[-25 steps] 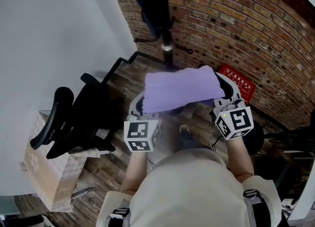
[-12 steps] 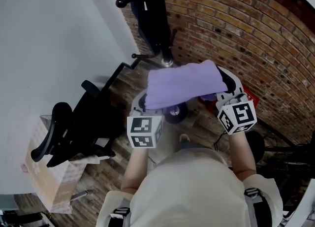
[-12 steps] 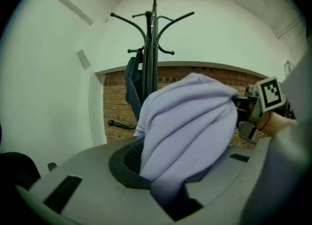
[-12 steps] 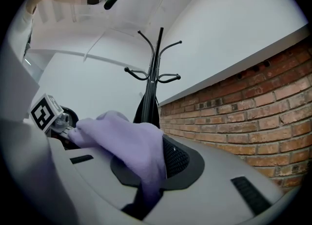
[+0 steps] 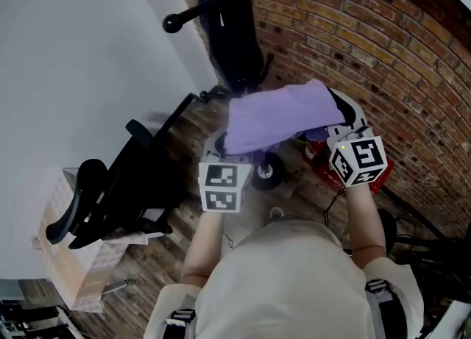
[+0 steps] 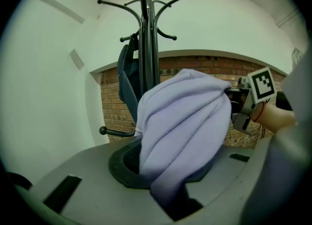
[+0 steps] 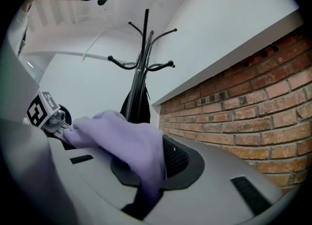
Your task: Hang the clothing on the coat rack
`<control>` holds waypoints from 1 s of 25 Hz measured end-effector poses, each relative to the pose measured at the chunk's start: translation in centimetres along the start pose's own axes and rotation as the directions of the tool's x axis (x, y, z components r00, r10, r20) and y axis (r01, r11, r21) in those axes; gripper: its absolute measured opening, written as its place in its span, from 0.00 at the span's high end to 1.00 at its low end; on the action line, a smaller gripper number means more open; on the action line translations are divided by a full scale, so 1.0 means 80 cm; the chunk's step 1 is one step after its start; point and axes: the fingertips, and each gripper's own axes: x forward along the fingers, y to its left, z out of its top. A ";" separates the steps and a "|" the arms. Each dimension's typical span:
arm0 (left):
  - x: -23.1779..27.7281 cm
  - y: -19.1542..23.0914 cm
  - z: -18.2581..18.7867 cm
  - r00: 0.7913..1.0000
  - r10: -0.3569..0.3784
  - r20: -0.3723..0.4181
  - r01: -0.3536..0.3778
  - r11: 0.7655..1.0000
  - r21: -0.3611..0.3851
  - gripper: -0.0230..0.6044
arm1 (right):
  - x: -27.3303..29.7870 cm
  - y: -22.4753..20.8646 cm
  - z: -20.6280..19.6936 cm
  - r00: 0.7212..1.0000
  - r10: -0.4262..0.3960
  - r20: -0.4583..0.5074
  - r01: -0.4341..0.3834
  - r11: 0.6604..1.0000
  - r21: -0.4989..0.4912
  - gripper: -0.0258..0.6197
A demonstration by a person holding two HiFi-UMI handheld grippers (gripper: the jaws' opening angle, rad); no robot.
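From the head view, you hold the lilac garment [image 5: 280,115] stretched between both grippers, out in front of your chest and near the coat rack [image 5: 234,29] by the brick wall [image 5: 383,43]. Your left gripper [image 5: 221,145] has its left end and your right gripper [image 5: 337,115] its right end. An office chair [image 5: 110,183] stands to your left.

In the left gripper view, your jaws are nearly closed, clamped on a bunched fold of the garment. The coat rack rises behind it with a dark item [image 6: 126,80] hanging on it.

In the right gripper view, your jaws are likewise pinched onto cloth, which runs left toward the other gripper. The coat rack's hooks stand beyond.
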 end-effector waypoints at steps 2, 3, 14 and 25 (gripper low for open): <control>0.008 0.003 0.001 1.000 0.014 -0.006 -0.014 1.000 0.015 0.81 | 0.013 -0.006 -0.004 1.000 0.012 -0.003 -0.012 1.000 -0.001 0.92; 0.012 0.005 0.001 1.000 0.022 -0.009 -0.022 1.000 0.022 0.81 | 0.019 -0.008 -0.006 1.000 0.018 -0.005 -0.018 1.000 -0.002 0.92; 0.056 0.019 -0.020 0.994 0.076 -0.074 -0.073 0.997 0.038 0.81 | 0.071 -0.031 -0.059 0.996 0.057 -0.075 -0.056 0.998 0.018 0.92; 0.086 0.024 -0.059 0.987 0.076 -0.141 -0.076 0.997 0.010 0.81 | 0.100 -0.036 -0.139 0.979 0.087 -0.184 -0.074 0.994 0.074 0.92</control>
